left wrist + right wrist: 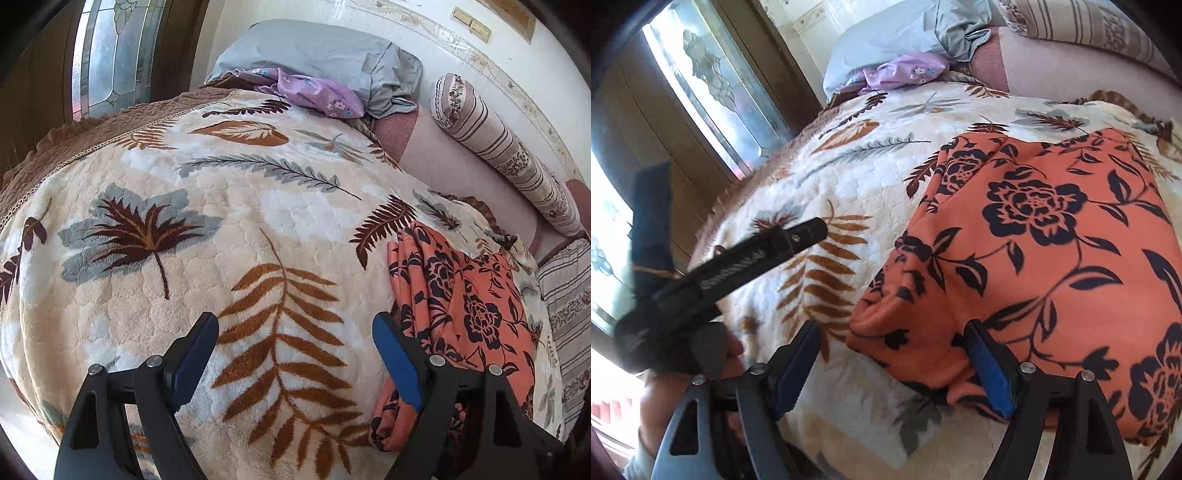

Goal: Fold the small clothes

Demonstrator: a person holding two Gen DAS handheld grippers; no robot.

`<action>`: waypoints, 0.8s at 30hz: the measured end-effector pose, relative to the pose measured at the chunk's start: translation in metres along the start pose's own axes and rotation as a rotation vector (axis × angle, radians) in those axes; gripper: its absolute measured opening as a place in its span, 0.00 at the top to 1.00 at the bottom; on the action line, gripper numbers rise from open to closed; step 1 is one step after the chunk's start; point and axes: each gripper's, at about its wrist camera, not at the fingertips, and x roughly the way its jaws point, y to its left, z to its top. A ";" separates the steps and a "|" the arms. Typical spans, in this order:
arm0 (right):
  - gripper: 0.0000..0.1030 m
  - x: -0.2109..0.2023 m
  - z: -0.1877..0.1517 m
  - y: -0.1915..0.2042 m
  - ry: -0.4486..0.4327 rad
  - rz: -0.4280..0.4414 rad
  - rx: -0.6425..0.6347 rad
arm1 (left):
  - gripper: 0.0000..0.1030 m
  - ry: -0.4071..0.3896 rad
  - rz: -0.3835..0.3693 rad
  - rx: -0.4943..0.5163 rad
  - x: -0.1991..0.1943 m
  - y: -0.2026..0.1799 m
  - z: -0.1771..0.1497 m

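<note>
An orange garment with black flowers (1045, 236) lies folded on the leaf-patterned blanket (849, 177). My right gripper (892, 328) stands open over its near left corner, the right finger above the cloth and the pads not pressing on it. In the left wrist view the same orange garment (469, 306) lies at the right, and my left gripper (295, 319) is open above bare blanket (221, 206) just left of it, with nothing between its fingers. The left gripper's body (731, 262) shows at the left of the right wrist view, held by a hand (665, 391).
A purple flowered cloth (317, 94) lies crumpled by a grey pillow (317, 55) at the head of the bed. A striped bolster (502, 151) runs along the wall on the right. A glass-panelled door (110, 55) stands to the left.
</note>
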 end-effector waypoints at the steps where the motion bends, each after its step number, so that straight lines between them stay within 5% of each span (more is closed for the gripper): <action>1: 0.20 -0.001 0.000 -0.002 -0.003 0.010 0.004 | 0.17 0.000 0.005 0.005 0.000 -0.001 0.000; 7: 0.20 -0.041 -0.016 -0.029 -0.047 0.066 0.090 | 0.17 -0.031 -0.008 0.033 -0.010 -0.007 -0.001; 12: 0.20 -0.090 -0.043 -0.088 -0.137 0.057 0.266 | 0.17 -0.025 -0.184 0.072 -0.041 -0.042 -0.004; 14: 0.20 -0.101 -0.056 -0.115 -0.156 0.074 0.362 | 0.17 0.012 -0.232 0.115 -0.042 -0.064 -0.008; 16: 0.20 -0.108 -0.064 -0.132 -0.167 0.087 0.422 | 0.20 0.072 -0.195 0.158 -0.025 -0.080 -0.016; 18: 0.20 -0.112 -0.071 -0.145 -0.177 0.092 0.463 | 0.76 0.238 -0.155 0.175 0.013 -0.083 -0.030; 20: 0.20 -0.114 -0.078 -0.159 -0.176 0.135 0.523 | 0.75 0.279 -0.230 0.042 0.024 -0.062 -0.036; 24: 0.20 -0.115 -0.089 -0.191 -0.187 0.229 0.674 | 0.75 0.293 -0.263 0.012 0.020 -0.052 -0.035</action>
